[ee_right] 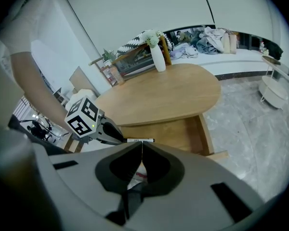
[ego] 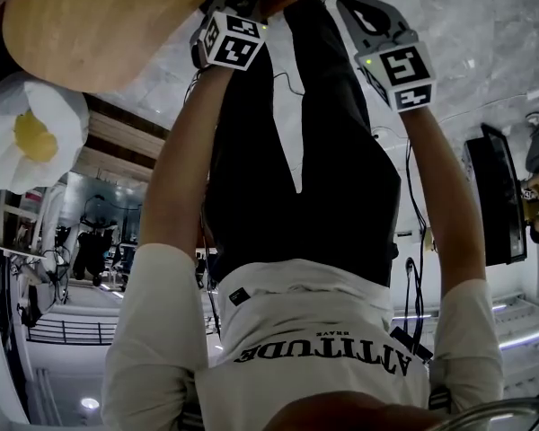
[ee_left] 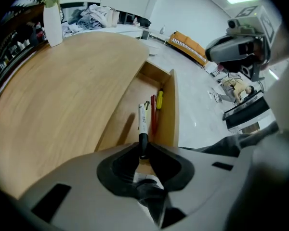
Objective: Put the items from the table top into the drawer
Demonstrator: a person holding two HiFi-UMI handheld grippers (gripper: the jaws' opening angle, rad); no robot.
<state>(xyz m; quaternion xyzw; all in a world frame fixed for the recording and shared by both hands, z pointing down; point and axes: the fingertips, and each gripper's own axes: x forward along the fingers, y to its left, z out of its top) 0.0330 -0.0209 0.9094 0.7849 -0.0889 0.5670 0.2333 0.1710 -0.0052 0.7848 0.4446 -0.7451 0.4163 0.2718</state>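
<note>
My left gripper (ee_left: 143, 150) is shut on a white marker pen (ee_left: 142, 124) with a black cap, gripped at the cap end. The pen points out over the open wooden drawer (ee_left: 172, 110). A red pen (ee_left: 153, 112) and a yellow pen (ee_left: 159, 99) lie inside the drawer along its right wall. In the right gripper view the left gripper (ee_right: 103, 131) holds the marker pen (ee_right: 139, 140) above the drawer (ee_right: 204, 131). My right gripper (ee_right: 140, 144) is shut with nothing between its jaws, close beside the pen. In the head view only the marker cubes (ego: 232, 41) show.
The oval wooden table top (ee_left: 62, 90) carries a white vase (ee_left: 53, 23) with flowers at its far end; the vase (ee_right: 158, 57) also appears in the right gripper view. Clothes lie on a counter behind. The floor is pale marble (ee_right: 250, 129).
</note>
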